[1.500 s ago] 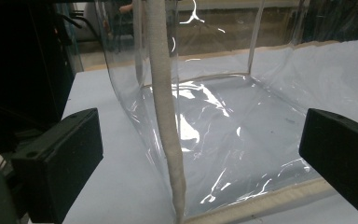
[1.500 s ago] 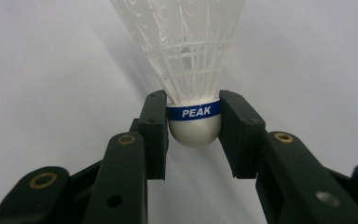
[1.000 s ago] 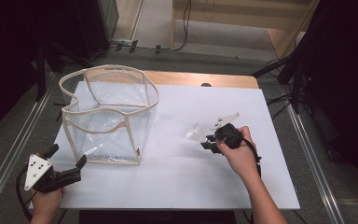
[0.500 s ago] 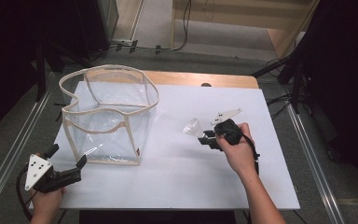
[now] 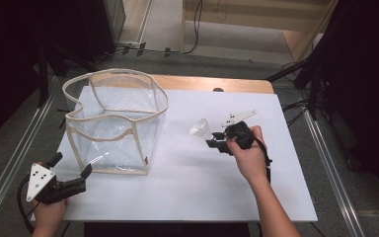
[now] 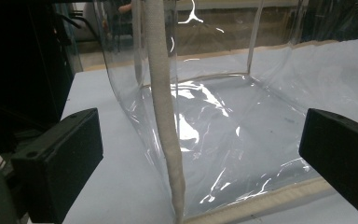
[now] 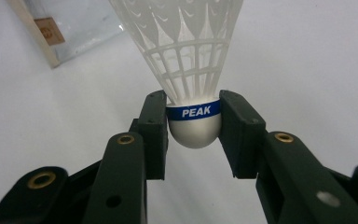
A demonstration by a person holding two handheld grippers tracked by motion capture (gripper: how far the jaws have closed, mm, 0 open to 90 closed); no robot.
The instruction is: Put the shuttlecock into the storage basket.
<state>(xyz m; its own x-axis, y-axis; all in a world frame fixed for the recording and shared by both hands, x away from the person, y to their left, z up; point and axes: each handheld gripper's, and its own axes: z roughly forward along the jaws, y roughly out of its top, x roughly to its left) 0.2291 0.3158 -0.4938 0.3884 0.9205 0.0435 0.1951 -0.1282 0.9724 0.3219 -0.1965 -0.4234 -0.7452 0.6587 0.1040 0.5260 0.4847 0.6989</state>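
A white shuttlecock [image 7: 193,70] with a blue band marked PEAK is clamped by its cork between the jaws of my right gripper [image 7: 193,122]. In the high view that right gripper [image 5: 216,142] holds the shuttlecock [image 5: 200,129] over the middle of the white table, feathers pointing left. A clear plastic bag [image 5: 116,121] with beige trim stands open at the left. My left gripper [image 5: 74,170] is open near the table's front left corner, facing the bag's near corner. In the left gripper view the bag's beige corner seam [image 6: 165,116] rises between the wide-apart jaws.
The white tabletop [image 5: 192,182] lies on a wooden board whose edge shows at the back. Metal rails run along both sides of the table on the floor. Dark stands and cables sit beyond the far edge.
My right gripper has lifted the shuttlecock slightly and carried it a little toward the left and front. The left gripper stays where it was.
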